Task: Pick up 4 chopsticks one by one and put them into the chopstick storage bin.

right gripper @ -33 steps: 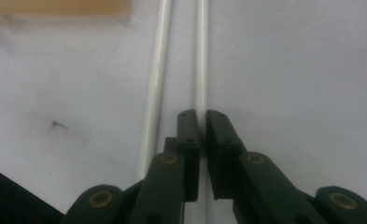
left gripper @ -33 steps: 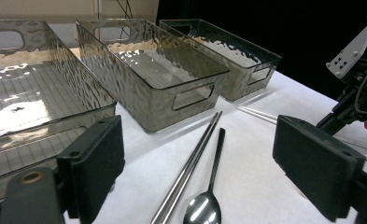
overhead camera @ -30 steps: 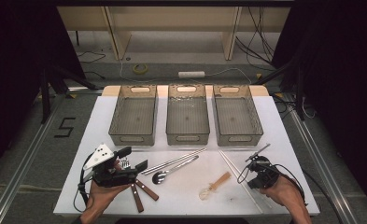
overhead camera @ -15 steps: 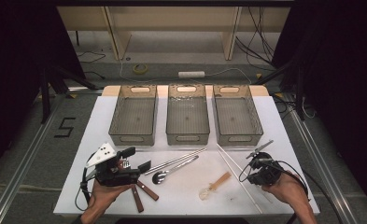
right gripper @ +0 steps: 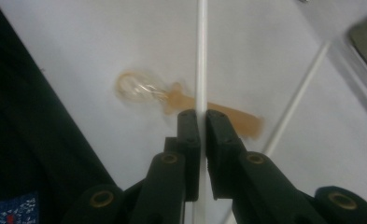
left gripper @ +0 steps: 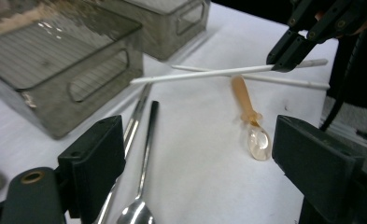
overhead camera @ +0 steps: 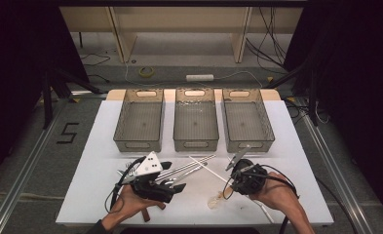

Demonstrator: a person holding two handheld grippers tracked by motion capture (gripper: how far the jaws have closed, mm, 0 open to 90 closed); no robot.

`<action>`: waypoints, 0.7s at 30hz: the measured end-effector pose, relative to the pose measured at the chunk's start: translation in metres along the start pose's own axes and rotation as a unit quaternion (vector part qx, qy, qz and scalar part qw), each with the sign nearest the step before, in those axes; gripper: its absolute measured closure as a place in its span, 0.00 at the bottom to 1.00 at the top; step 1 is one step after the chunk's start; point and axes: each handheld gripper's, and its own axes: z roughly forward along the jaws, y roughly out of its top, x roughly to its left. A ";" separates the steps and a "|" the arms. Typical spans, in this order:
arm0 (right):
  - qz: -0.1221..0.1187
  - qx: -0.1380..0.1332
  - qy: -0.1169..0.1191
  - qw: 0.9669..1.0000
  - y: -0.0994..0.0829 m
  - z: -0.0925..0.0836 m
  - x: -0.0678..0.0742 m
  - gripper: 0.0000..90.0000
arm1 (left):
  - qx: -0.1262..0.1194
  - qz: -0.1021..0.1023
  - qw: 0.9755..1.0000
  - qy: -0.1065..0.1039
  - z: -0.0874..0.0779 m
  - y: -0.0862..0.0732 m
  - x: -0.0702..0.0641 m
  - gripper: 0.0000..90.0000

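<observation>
My right gripper (overhead camera: 231,183) (right gripper: 202,122) is shut on a thin white stick (right gripper: 201,56), lifted off the white table (overhead camera: 96,170); in the left gripper view this stick (left gripper: 204,73) hangs level from the black jaws at upper right. A second white stick (left gripper: 284,82) (right gripper: 297,95) lies on the table below it. Under the held stick lies a clear spoon with an orange handle (overhead camera: 213,201) (left gripper: 252,125) (right gripper: 141,89). My left gripper (overhead camera: 172,177) (left gripper: 197,140) stands open, jaws wide, low over two long metal spoons (left gripper: 141,154) (overhead camera: 191,168).
Three grey see-through bins (overhead camera: 139,142) (overhead camera: 195,143) (overhead camera: 250,143) stand in a row across the table's far half; the nearest bin (left gripper: 85,84) is just beyond my left jaw. Brown-handled utensils (overhead camera: 145,215) lie partly under the left hand at the front edge.
The right gripper has risen and shifted left, carrying the white stick off the table. The left gripper has slid right, over the metal spoons.
</observation>
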 end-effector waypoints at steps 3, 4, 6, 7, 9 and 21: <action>-0.029 0.007 0.007 1.000 0.006 0.003 0.009 0.95 | 0.015 0.014 1.000 -0.004 0.006 0.001 -0.004 0.19; -0.036 0.010 0.009 0.999 0.008 0.004 0.013 0.95 | 0.018 0.019 1.000 -0.004 0.008 0.001 -0.005 0.19; -0.052 0.010 0.012 0.999 0.013 0.006 0.018 0.95 | 0.027 0.034 0.999 -0.005 0.011 0.003 -0.008 0.19; -0.059 0.012 0.014 0.998 0.015 0.007 0.021 0.95 | 0.033 0.041 0.999 -0.009 0.013 0.003 -0.010 0.19; -0.072 0.014 0.019 0.997 0.020 0.010 0.027 0.95 | 0.051 0.057 0.997 -0.014 0.018 0.004 -0.014 0.20; -0.123 0.026 0.034 0.991 0.033 0.017 0.044 0.95 | 0.116 0.118 0.986 -0.030 0.030 -0.004 -0.024 0.34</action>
